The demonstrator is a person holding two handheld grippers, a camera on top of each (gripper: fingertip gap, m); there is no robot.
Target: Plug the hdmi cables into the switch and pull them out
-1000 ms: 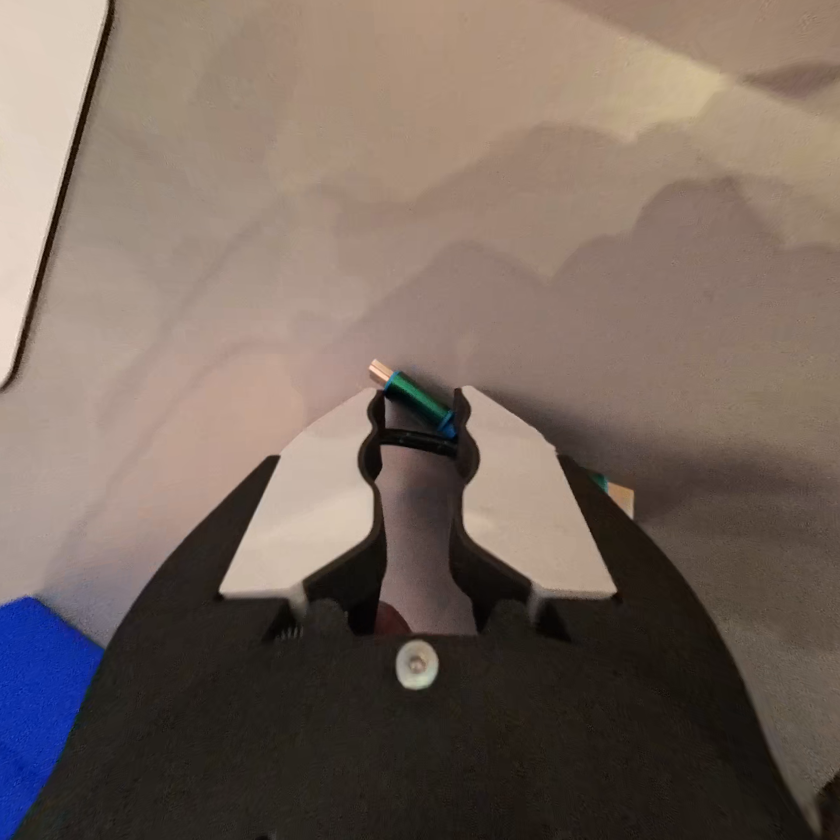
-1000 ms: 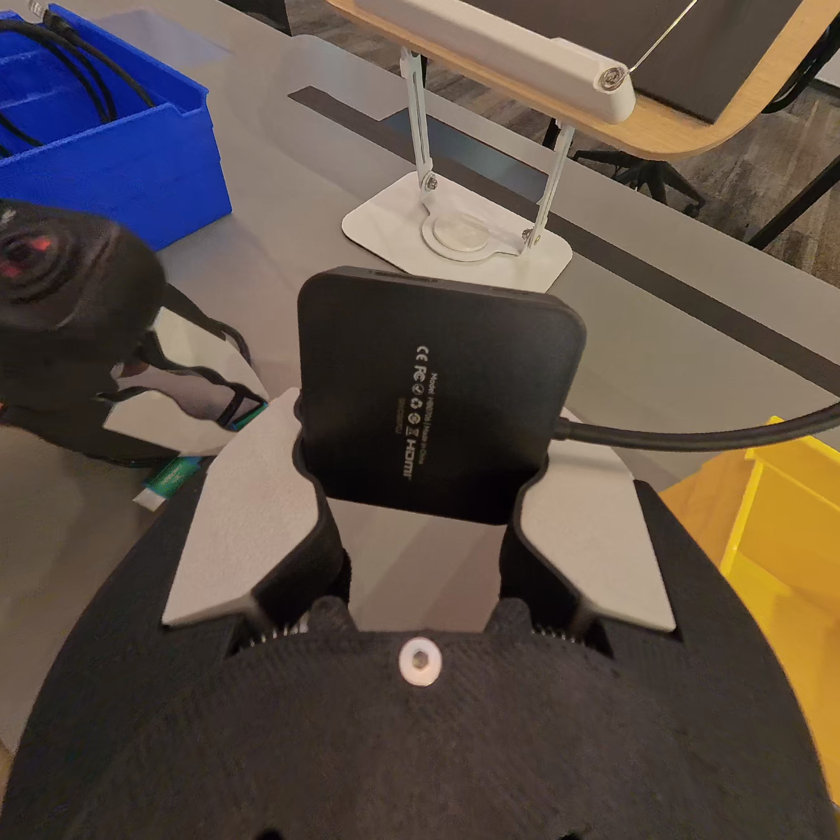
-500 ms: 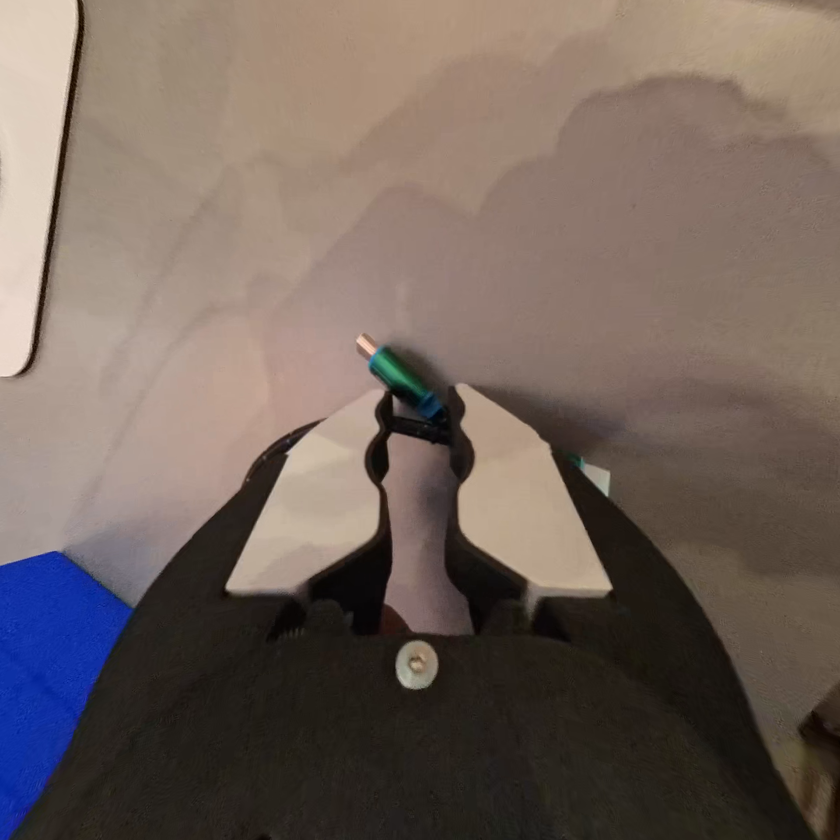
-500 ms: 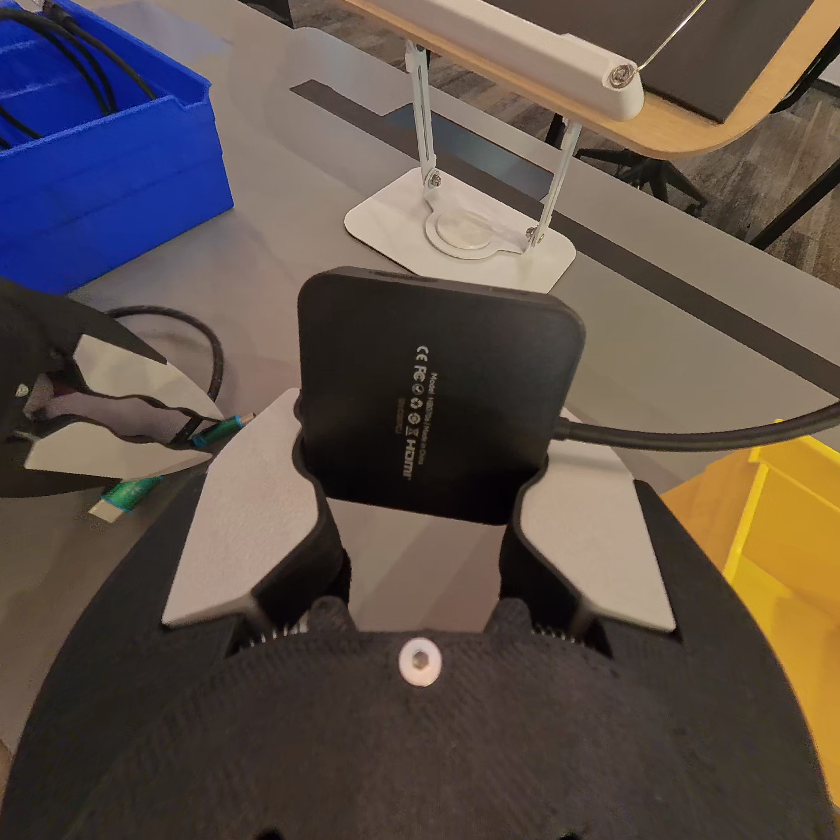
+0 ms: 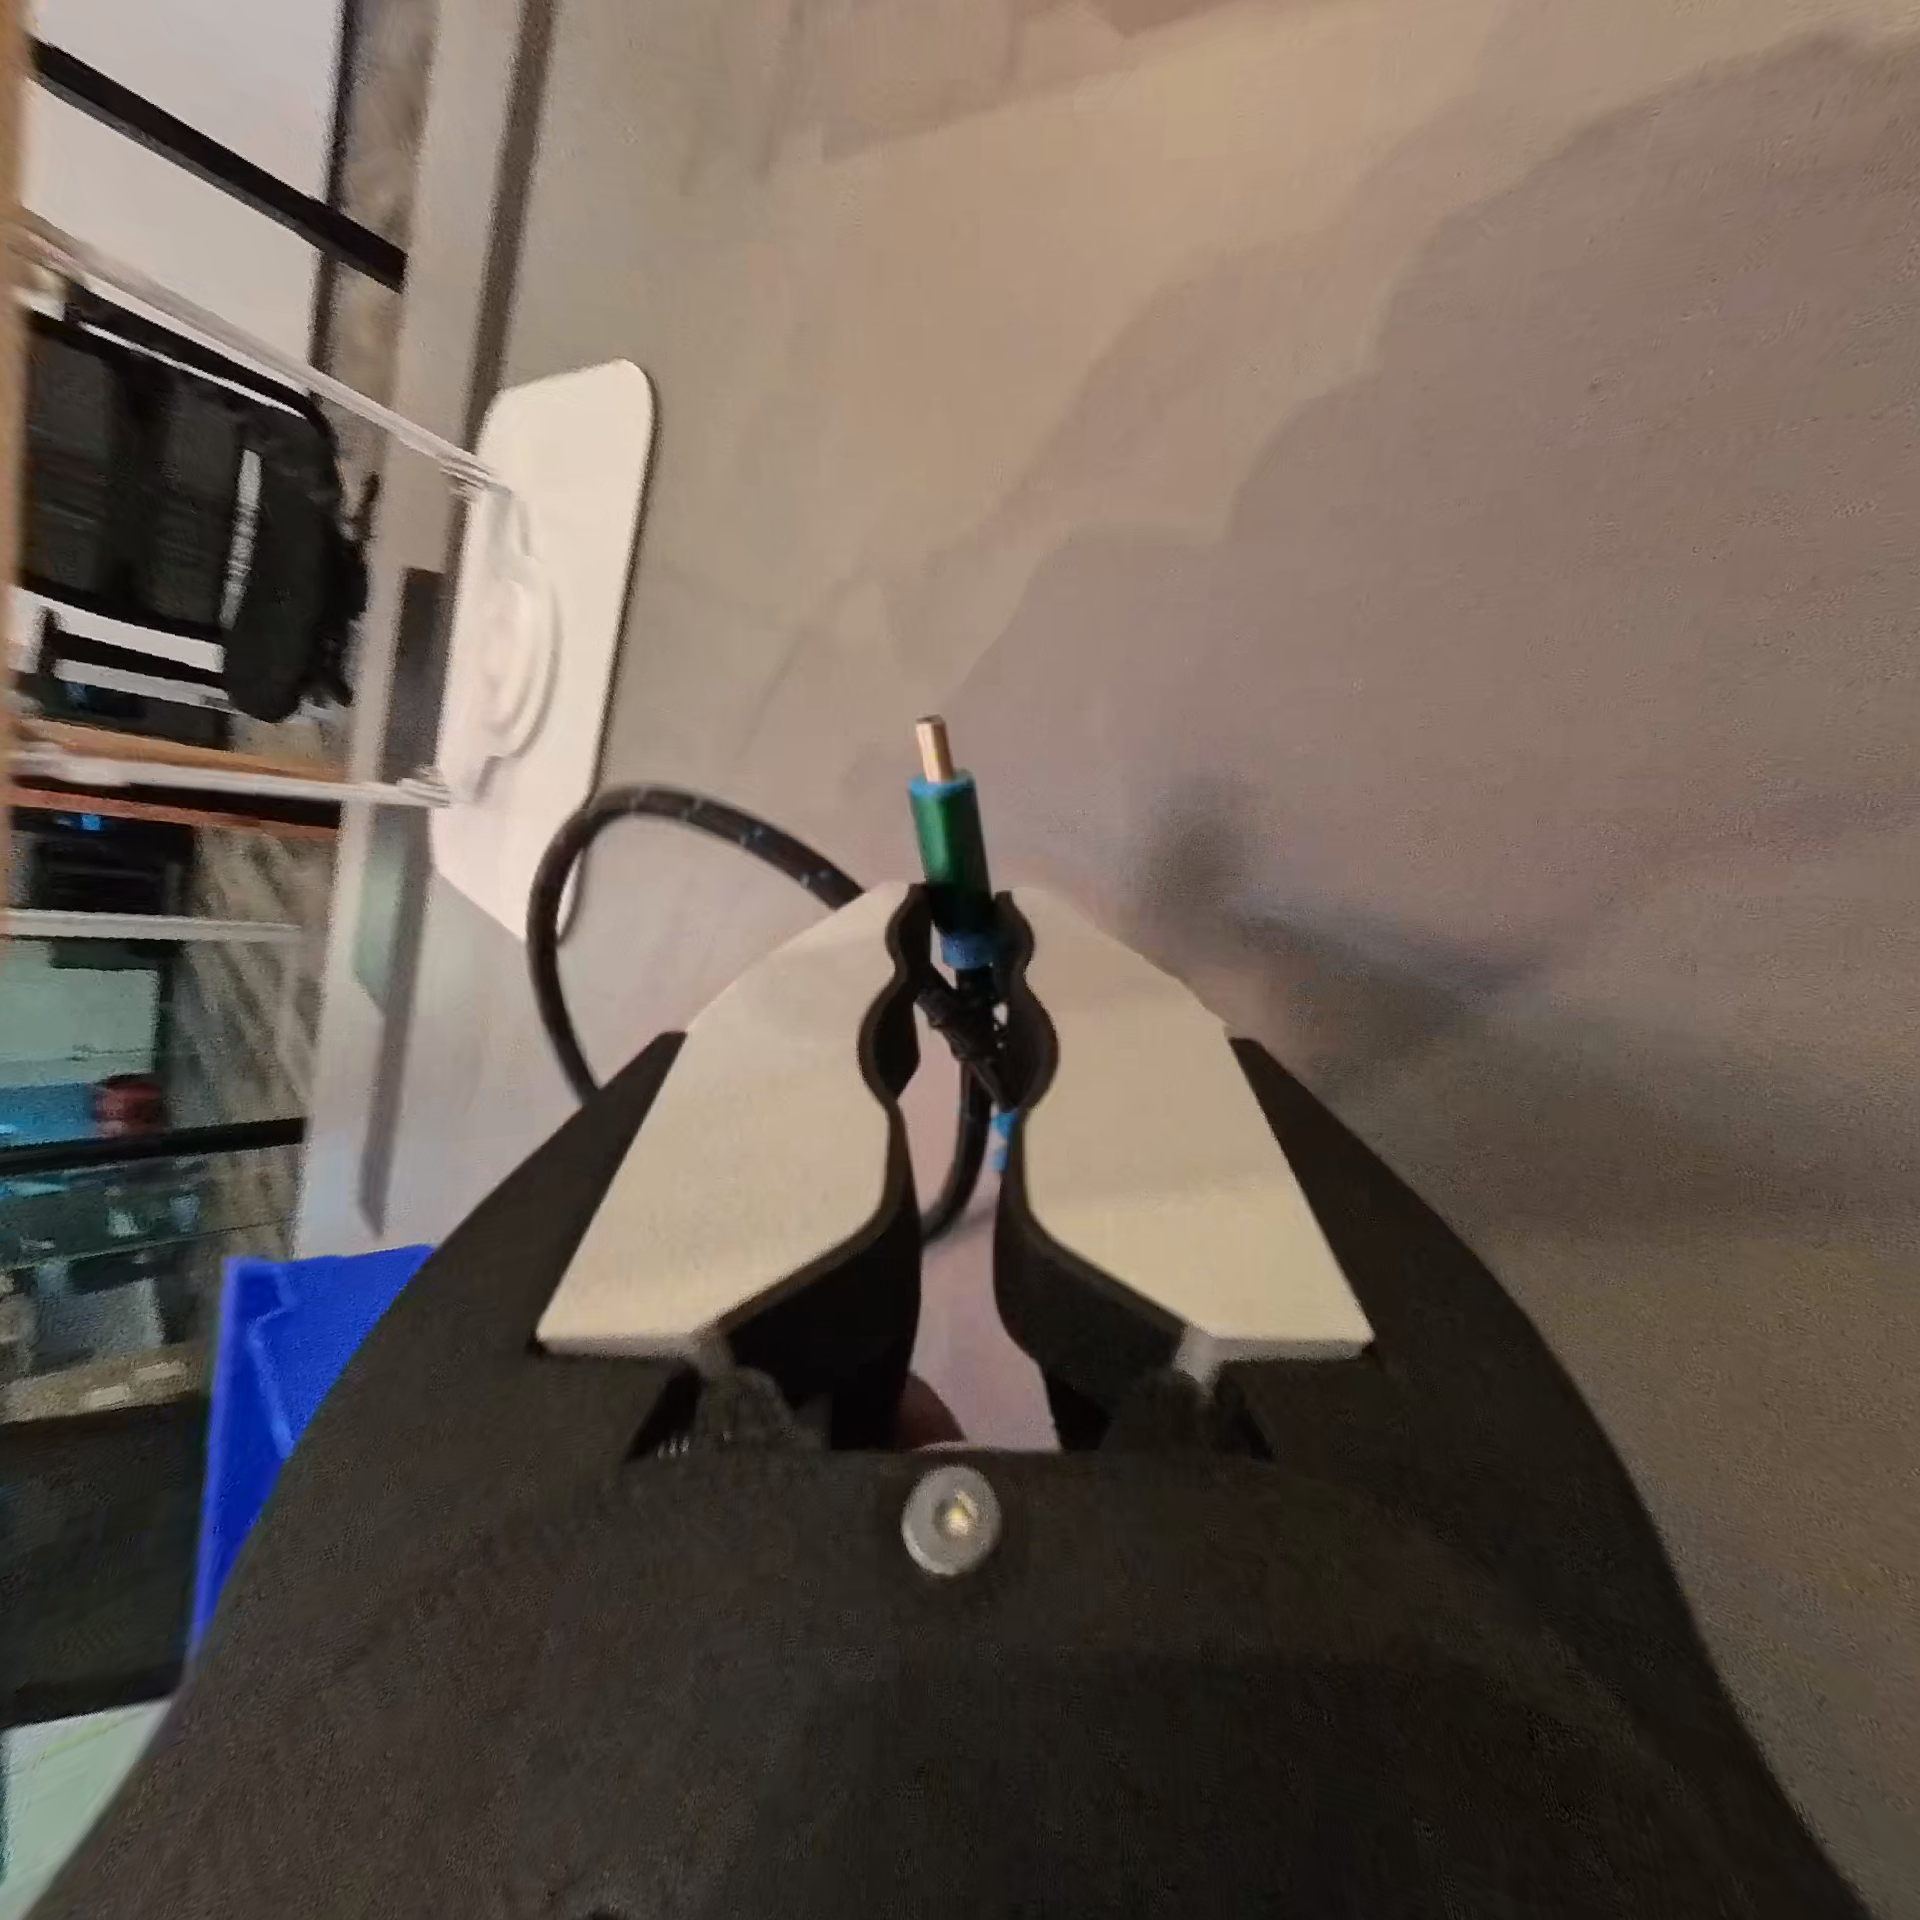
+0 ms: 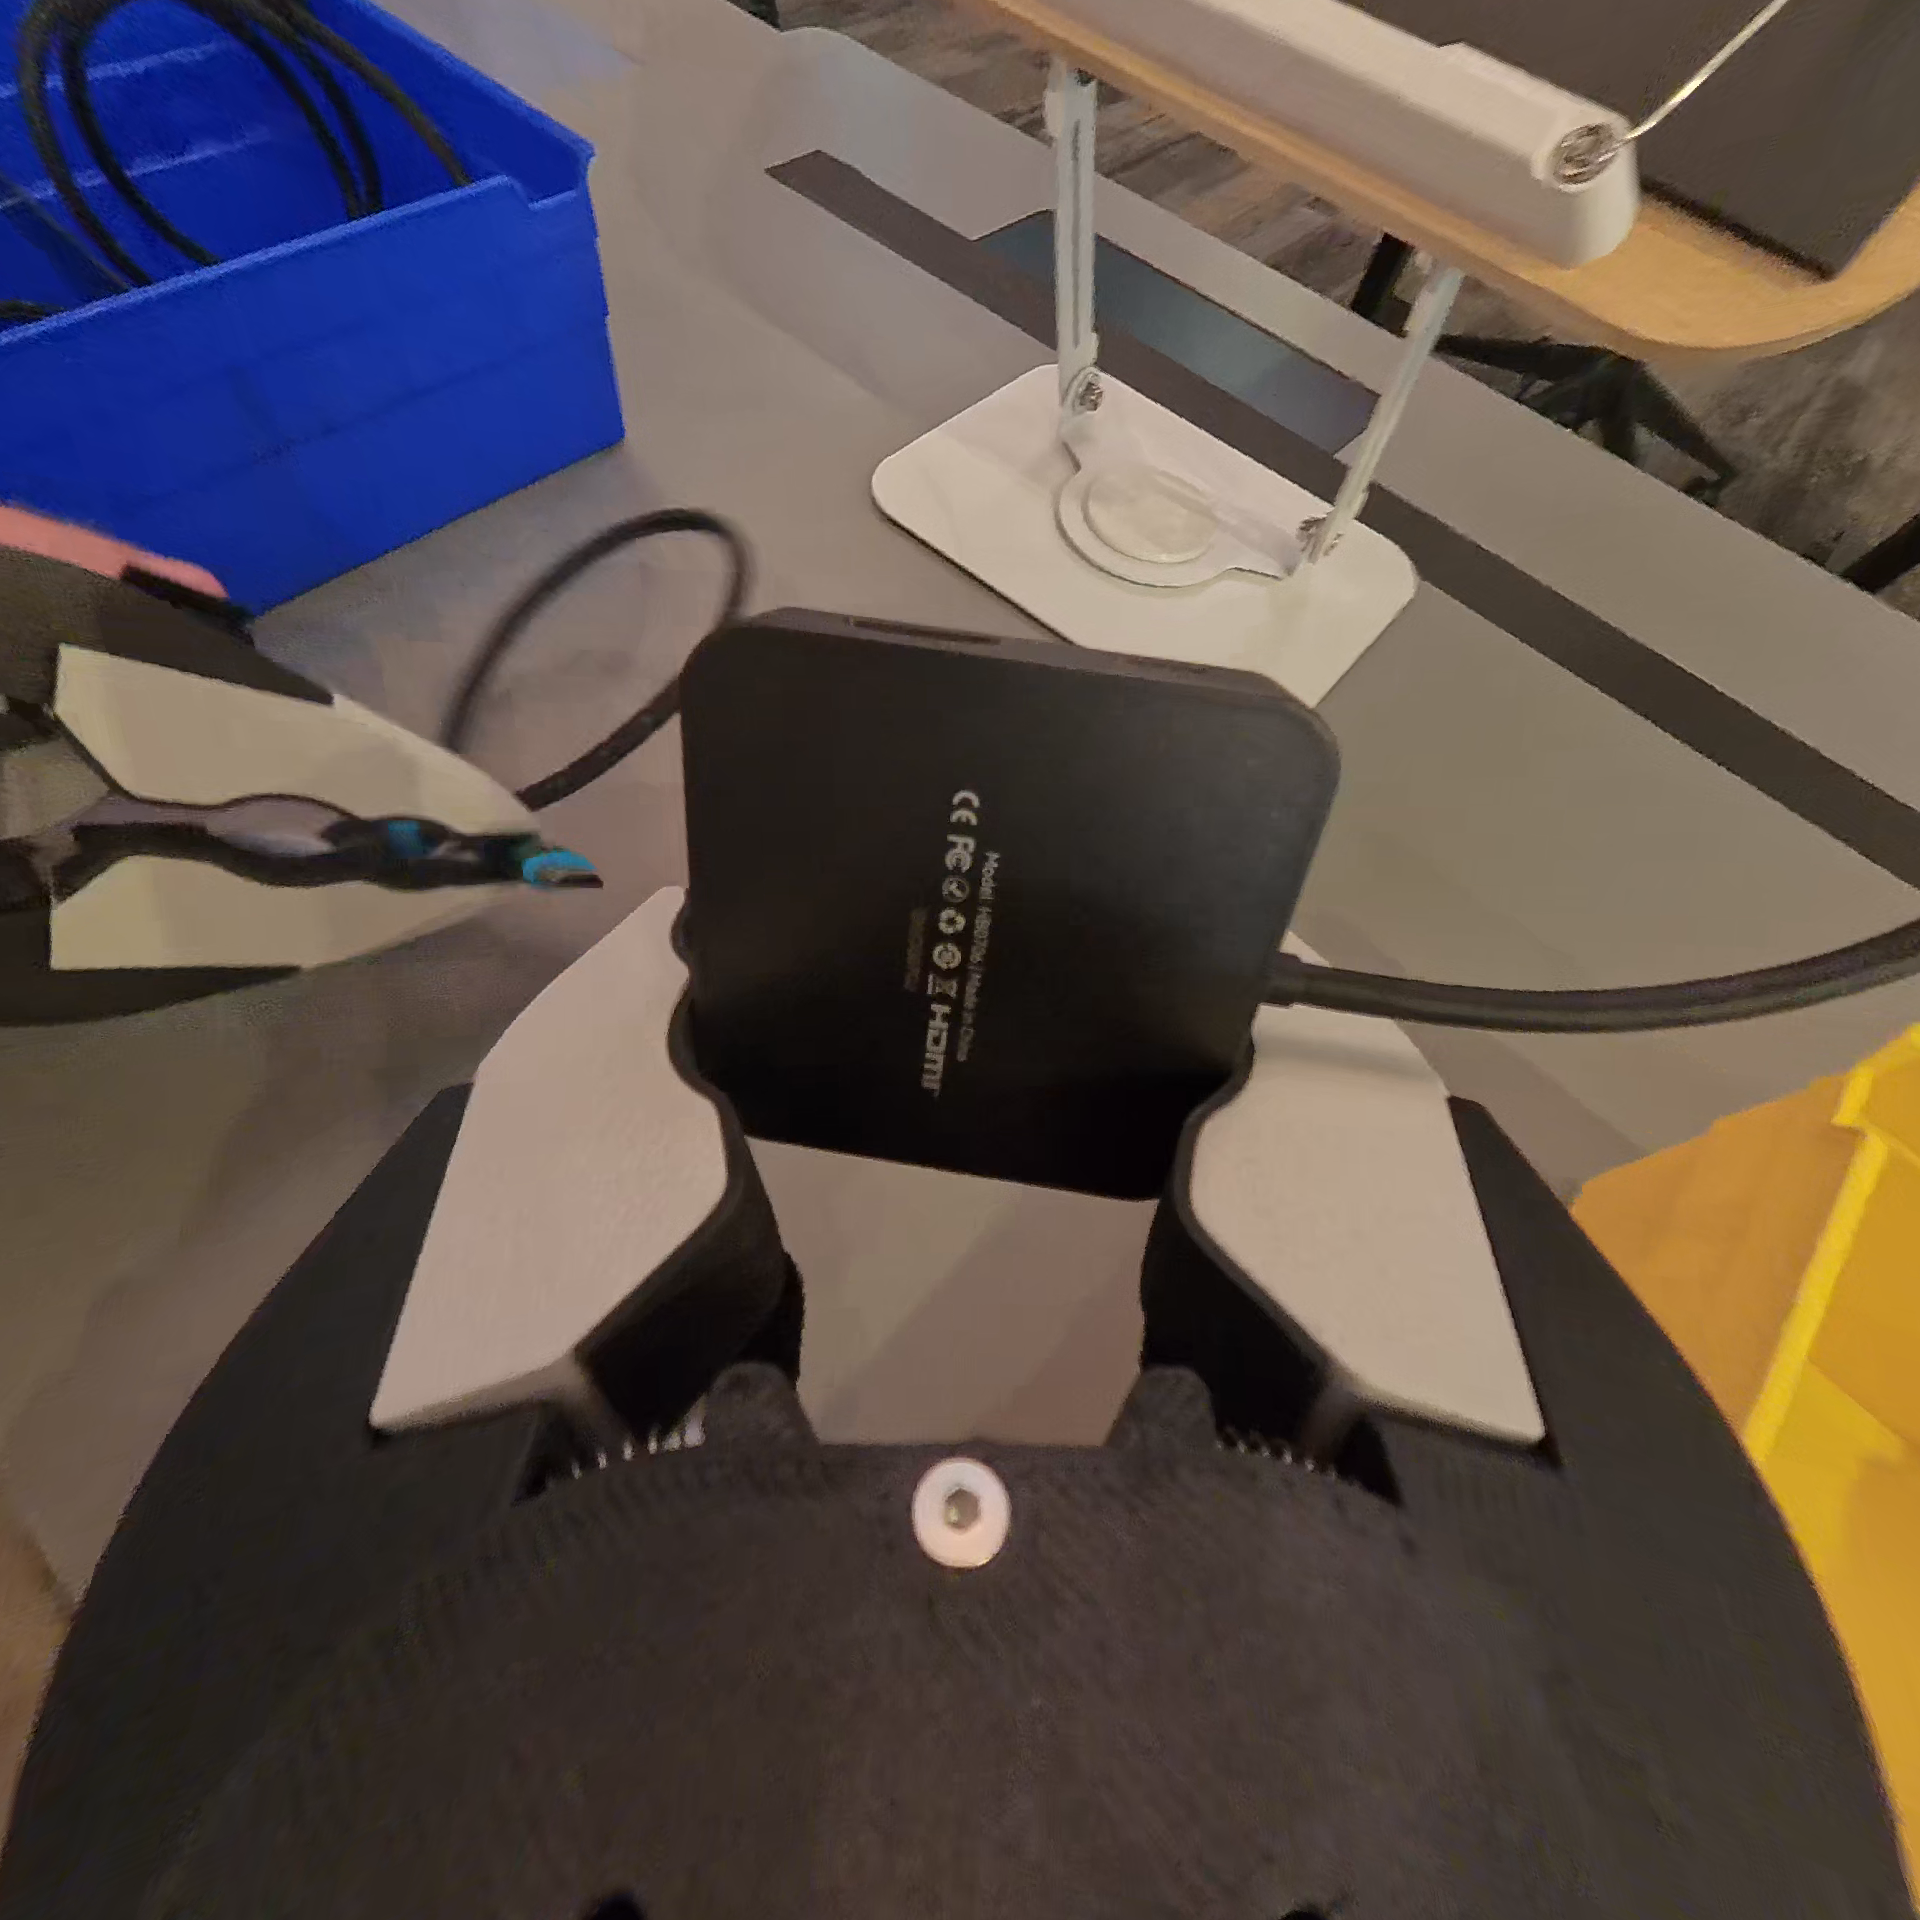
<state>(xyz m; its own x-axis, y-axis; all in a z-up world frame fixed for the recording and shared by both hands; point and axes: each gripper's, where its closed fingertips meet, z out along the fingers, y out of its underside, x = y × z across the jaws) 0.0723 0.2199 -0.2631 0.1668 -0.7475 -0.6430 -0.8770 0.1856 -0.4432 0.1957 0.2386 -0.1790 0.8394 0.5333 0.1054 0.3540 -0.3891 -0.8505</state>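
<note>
The left claw point(image 5: 958, 914) pinches the green HDMI plug point(image 5: 951, 831) above the counter point(image 5: 1351, 520), its tip apparently just beside the black switch point(image 6: 997, 883), which the right claw point(image 6: 961, 1023) clamps.

The left gripper point(image 5: 958, 914) has lifted off the grey tabletop and turned, so the green-sleeved HDMI plug with its gold metal tip point(image 5: 948, 831) now sticks straight out past its fingertips instead of slanting left. Seen from the right wrist, that plug point(image 6: 556, 871) has come up beside the right gripper's left finger, aimed at the flat black square switch box point(image 6: 997, 894). The black cable point(image 6: 613, 644) trails behind in a loop.
</note>
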